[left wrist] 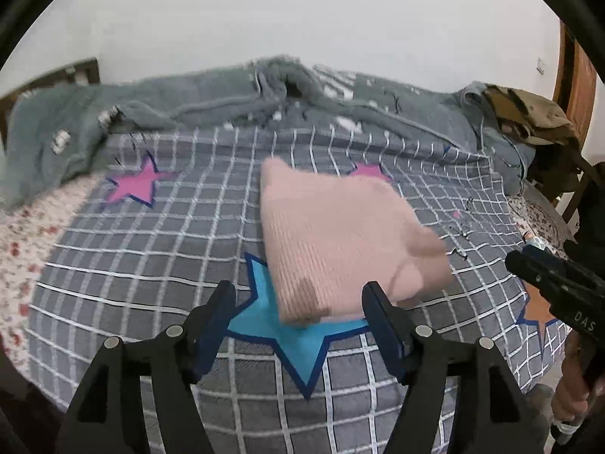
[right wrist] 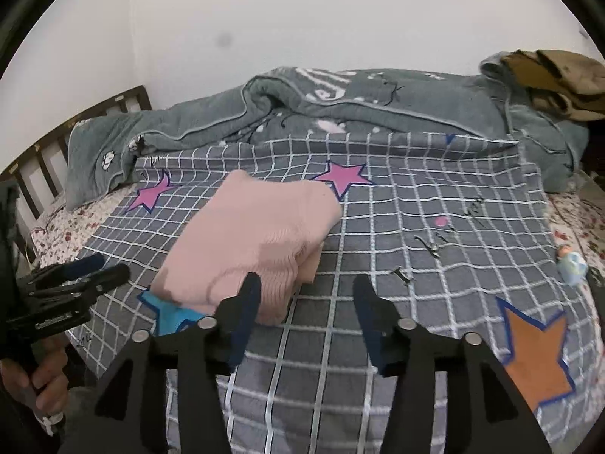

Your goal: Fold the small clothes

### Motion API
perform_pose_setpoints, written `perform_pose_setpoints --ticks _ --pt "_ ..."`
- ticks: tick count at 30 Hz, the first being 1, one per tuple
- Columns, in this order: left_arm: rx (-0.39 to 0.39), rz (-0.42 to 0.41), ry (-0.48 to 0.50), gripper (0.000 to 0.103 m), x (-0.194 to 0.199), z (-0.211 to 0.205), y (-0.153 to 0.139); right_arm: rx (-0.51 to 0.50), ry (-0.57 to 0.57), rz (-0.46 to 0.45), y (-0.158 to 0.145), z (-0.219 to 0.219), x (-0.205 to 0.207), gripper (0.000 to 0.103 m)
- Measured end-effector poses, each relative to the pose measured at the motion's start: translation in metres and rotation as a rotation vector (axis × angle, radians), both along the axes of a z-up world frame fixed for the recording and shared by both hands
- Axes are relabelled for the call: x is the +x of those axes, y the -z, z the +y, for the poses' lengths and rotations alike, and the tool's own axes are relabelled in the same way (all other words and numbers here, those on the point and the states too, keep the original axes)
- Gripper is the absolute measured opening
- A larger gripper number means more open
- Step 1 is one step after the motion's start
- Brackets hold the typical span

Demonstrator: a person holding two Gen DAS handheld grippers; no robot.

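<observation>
Both grippers hang released: the left gripper (left wrist: 298,317) and the right gripper (right wrist: 307,310) each have jaws spread and hold nothing. The likely risk is the folded stack springing open or skewing, since a stray finger brushing the loose lower layer at the sweater's near edge could drag it out. The pink sweater (left wrist: 340,242) lies folded on the checked sheet (left wrist: 151,265), just ahead of the left gripper, and ahead and to the left of the right one.
</observation>
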State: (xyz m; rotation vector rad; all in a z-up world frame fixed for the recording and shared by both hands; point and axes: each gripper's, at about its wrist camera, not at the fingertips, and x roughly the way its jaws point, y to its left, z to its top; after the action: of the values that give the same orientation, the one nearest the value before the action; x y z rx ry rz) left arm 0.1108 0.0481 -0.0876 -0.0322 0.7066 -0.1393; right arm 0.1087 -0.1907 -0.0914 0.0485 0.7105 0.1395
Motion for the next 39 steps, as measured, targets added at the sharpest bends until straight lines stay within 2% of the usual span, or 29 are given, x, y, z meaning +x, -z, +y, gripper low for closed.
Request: perform_pose_setpoints --ticks 4,7,11,22,39 --pt "0.033 -0.035 -0.049 0.077 -0.025 -0.002 -0.021 -0.042 0.014 0.000 -0.014 -0.002 -0.025 0.061" --pt "0.064 -0.057 -0.087 0.088 -0.039 -0.003 -0.032 -0.049 0.021 -0.013 -0.020 -0.005 -0.045 0.085" --pt "0.116 -0.087 -0.128 0.093 -0.055 -0.007 -0.042 -0.105 0.038 -0.072 -0.028 -0.006 -0.067 0.097" --pt "0.098 -0.101 -0.142 0.096 -0.076 -0.007 -0.051 -0.075 0.054 -0.075 -0.037 -0.019 -0.087 0.098" --pt "0.091 -0.088 -0.122 0.096 -0.077 -0.011 -0.046 -0.083 0.083 -0.069 -0.037 -0.023 -0.091 0.098"
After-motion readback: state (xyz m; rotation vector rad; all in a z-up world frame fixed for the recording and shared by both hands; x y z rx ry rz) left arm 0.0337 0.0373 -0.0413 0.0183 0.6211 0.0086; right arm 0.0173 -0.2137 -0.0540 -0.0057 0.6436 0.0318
